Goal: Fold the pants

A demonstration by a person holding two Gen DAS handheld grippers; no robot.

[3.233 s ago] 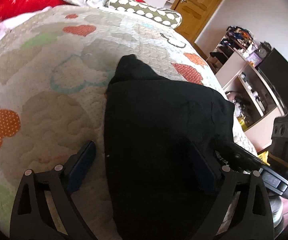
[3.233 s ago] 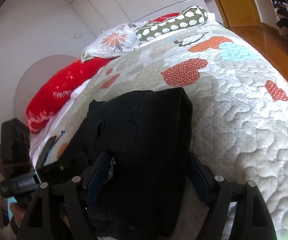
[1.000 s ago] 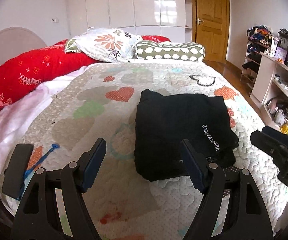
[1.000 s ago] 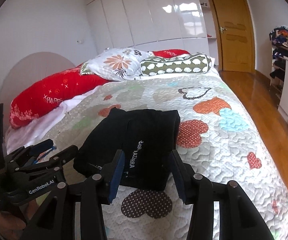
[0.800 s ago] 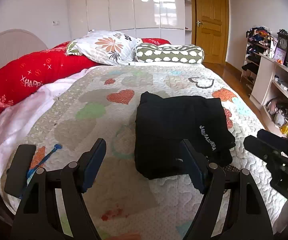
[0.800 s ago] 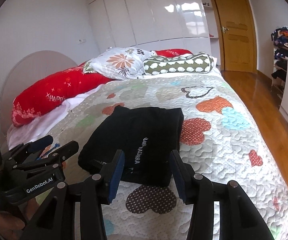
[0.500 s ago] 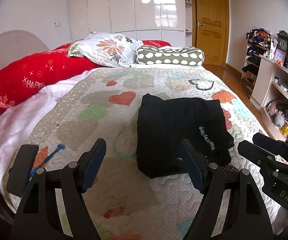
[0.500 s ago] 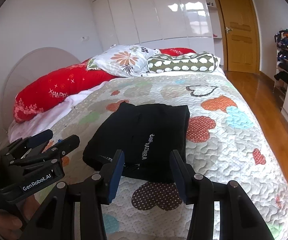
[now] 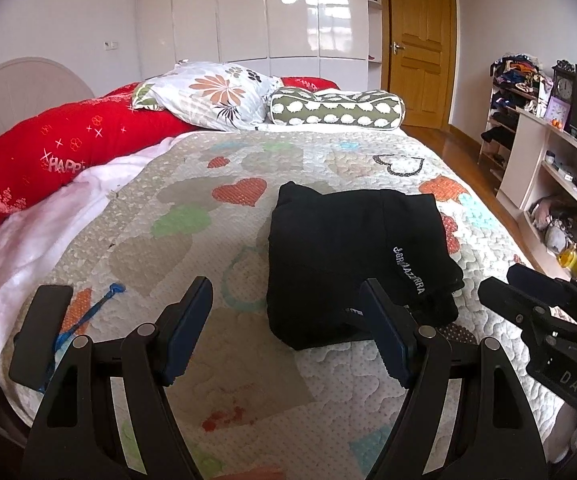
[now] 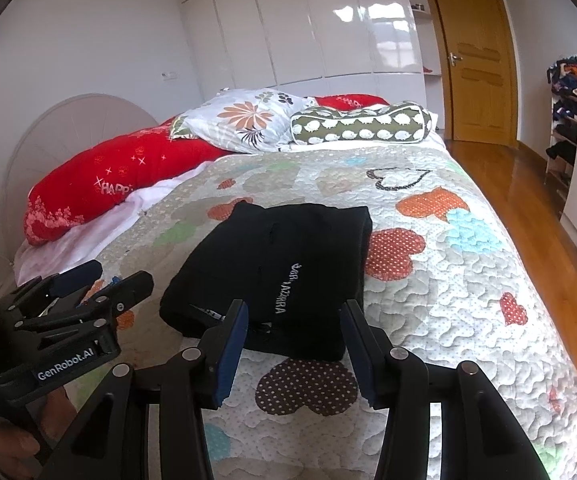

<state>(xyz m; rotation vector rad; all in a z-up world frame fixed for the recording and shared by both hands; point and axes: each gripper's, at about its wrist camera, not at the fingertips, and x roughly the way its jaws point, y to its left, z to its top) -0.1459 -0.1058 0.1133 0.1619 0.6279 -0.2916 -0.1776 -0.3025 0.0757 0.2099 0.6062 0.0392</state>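
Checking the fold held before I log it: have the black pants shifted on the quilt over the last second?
No. The black pants lie folded, their far-left corner just right of the red heart patch, same as a second ago.

i see the black fabric pants (image 9: 352,248) lying folded into a thick, roughly rectangular bundle on the quilted heart-patterned bedspread (image 9: 168,216), towards the near half of the bed. white lettering runs along the top layer near its right edge (image 10: 284,292). the near edge shows stacked layers, slightly uneven at the near right corner. the far left corner pokes up a little. nothing touches the bundle; it lies flat.
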